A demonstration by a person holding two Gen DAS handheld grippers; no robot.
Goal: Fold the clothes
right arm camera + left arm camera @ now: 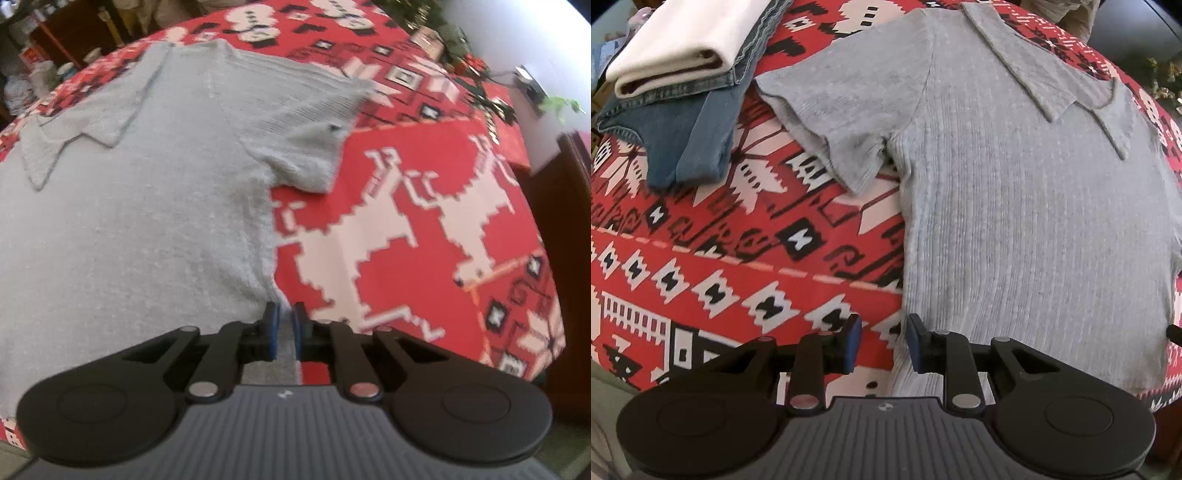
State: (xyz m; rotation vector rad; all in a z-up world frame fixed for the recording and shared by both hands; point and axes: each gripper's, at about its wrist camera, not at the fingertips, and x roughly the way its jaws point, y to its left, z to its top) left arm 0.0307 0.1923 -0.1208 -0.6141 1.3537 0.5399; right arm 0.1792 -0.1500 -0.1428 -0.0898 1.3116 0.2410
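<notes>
Both grippers are working the soft, limp grey shirt [1034, 221]'s hem corners: right gripper [284, 328] pinching fabric, left gripper [884, 343] hovering narrowly agape.

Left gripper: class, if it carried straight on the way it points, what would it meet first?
Probably the grey shirt, at its lower side edge: the left gripper points down over that edge, with the patterned red tablecloth just beside it. Depth is unclear.

Left gripper [883, 341] fingers [852, 341] straddle the grey shirt's [1015, 206] side edge.
</notes>
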